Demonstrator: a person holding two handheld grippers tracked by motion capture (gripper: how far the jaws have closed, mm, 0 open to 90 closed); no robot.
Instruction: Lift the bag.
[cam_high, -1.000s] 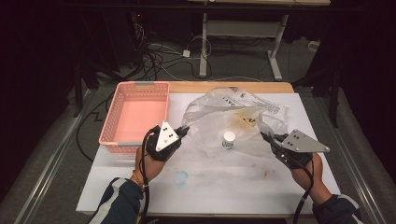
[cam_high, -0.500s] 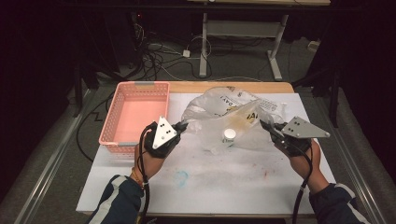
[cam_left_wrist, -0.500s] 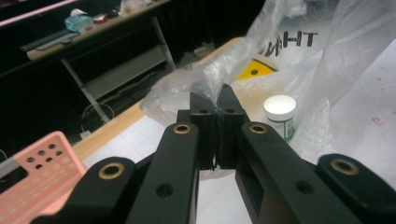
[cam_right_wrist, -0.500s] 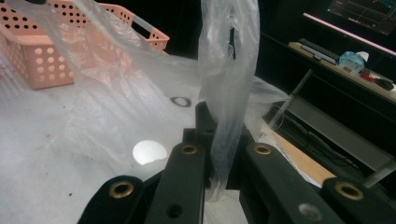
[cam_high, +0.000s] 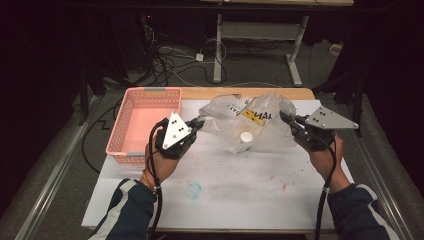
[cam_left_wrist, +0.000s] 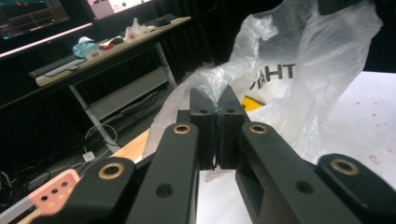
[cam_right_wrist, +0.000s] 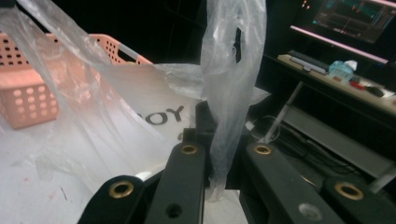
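Two grippers pinch a clear plastic bag (cam_high: 255, 125) lifted over the white table (cam_high: 240, 185): left gripper (cam_high: 200, 121) clamped on its left edge, right gripper (cam_high: 284, 118) closed on a twisted handle. Small white-capped item (cam_high: 246, 136) sits inside; pink basket (cam_high: 131, 142) left of it.

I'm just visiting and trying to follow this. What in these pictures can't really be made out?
- High view: the white-capped item inside the bag; crinkled plastic blurs it, too small to identify.
- Bag print: folds break up the lettering in the left gripper view.
- Right gripper view: a bag strip covers the jaws' tips.
- Right gripper view: the basket is cut by the left edge and veiled by plastic.
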